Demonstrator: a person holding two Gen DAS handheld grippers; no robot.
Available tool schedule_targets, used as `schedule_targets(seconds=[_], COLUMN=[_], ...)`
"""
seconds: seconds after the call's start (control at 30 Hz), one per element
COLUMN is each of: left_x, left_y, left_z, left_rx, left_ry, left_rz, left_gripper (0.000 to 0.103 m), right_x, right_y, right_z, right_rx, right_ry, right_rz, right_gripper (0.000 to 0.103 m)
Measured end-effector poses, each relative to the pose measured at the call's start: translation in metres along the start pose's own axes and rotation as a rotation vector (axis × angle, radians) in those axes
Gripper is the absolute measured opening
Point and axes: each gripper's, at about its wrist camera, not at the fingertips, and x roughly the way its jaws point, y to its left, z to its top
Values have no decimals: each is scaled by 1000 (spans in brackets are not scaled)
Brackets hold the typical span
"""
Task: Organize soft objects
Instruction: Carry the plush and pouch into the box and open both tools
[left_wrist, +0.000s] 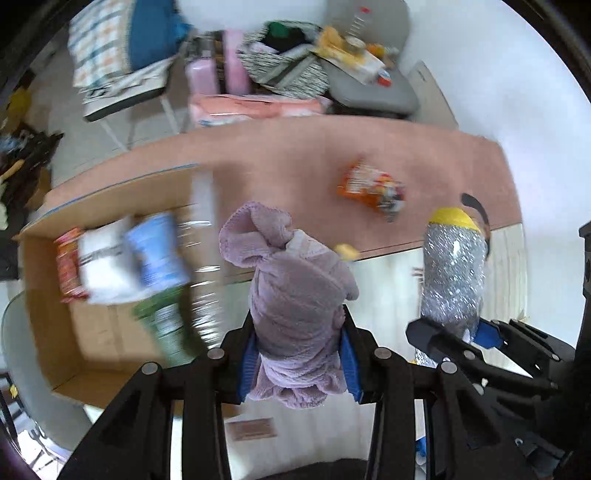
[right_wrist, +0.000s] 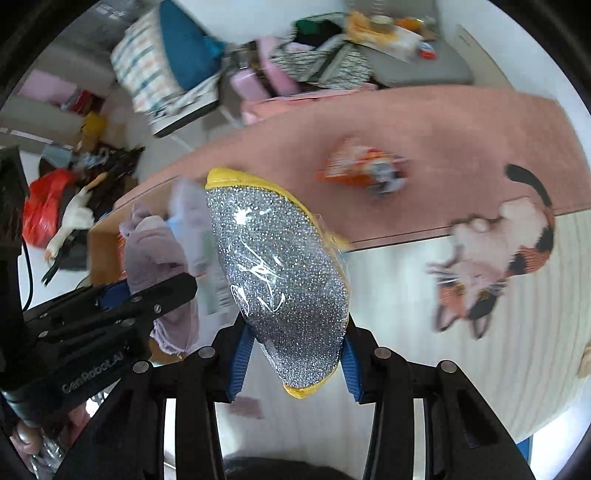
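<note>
My left gripper (left_wrist: 299, 354) is shut on a crumpled lilac towel (left_wrist: 295, 291) and holds it up above the floor, beside the open cardboard box (left_wrist: 55, 332). My right gripper (right_wrist: 295, 354) is shut on a silver glitter sponge with yellow edges (right_wrist: 280, 273), wrapped in clear film. The sponge also shows in the left wrist view (left_wrist: 454, 273), right of the towel, and the towel shows in the right wrist view (right_wrist: 155, 254), left of the sponge. The two grippers are side by side and apart.
The cardboard box holds several packets and a blue-white pack (left_wrist: 155, 254). An orange snack packet (left_wrist: 373, 188) lies on the pink rug (left_wrist: 280, 155). A cat-print mat (right_wrist: 491, 258) lies right. Chairs with clutter and a striped bag (left_wrist: 284, 62) stand beyond the rug.
</note>
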Motion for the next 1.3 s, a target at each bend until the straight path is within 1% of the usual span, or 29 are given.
schedule_targets(seconds=[0.07, 0.1, 0.2, 0.27, 0.4, 0.47, 0.57, 0.67, 0.7, 0.73, 0.77, 0.8, 0.83, 0.87, 0.9, 0.93, 1.0, 1.13, 1.3], left_x=[-12, -12, -15, -9, 10, 21, 36, 55, 62, 67, 71, 77, 79, 80, 82, 80, 73, 56, 28], left_y=[38, 50, 106, 136, 184, 201, 212, 219, 220, 220, 221, 222, 223, 224, 223, 222, 222, 222, 223], left_z=[-11, -17, -34, -35, -38, -39, -39, -38, -38, -38, -37, -37, -37, -38, -35, -34, -34, -36, -47], left_rx=[-36, -51, -107, -138, -186, -205, -219, -228, -230, -235, -235, -241, -249, -254, -250, -244, -241, -212, -205], left_ry=[-6, -7, 10, 29, 87, 114, 144, 183, 202, 213, 226, 248, 261, 266, 263, 257, 234, 204, 153], left_rz=[18, 25, 58, 67, 82, 73, 61, 38, 36, 36, 31, 15, -2, -24, -28, -23, -25, 13, 30], left_gripper=[35, 35, 35, 35, 35, 35, 35, 36, 37, 38, 38, 40, 43, 45, 48, 55, 60, 62, 62], right_x=[9, 13, 35, 51, 82, 95, 117, 137, 144, 149, 154, 159, 163, 165, 165, 164, 162, 158, 146], right_y=[47, 55, 105, 135, 178, 188, 199, 189, 190, 190, 181, 181, 179, 179, 179, 178, 180, 183, 188], right_z=[-8, -11, -21, -24, -25, -24, -22, -14, -14, -13, -11, -9, -9, -9, -9, -10, -11, -13, -18], right_rx=[-25, -33, -53, -64, -81, -77, -70, -57, -54, -43, -40, -39, -38, -33, -30, -30, -30, -38, -47], right_ry=[11, 16, 46, 61, 87, 101, 114, 133, 142, 149, 154, 167, 184, 195, 193, 188, 183, 186, 167], right_rz=[8, 12, 12, -4, -54, -75, -127, -170, -190, -202, -204, -215, -223, -225, -226, -212, -218, -231, -233], right_gripper=[45, 45, 45, 45, 45, 45, 45, 45, 45, 45, 47, 48, 52, 62, 68, 70, 71, 71, 71])
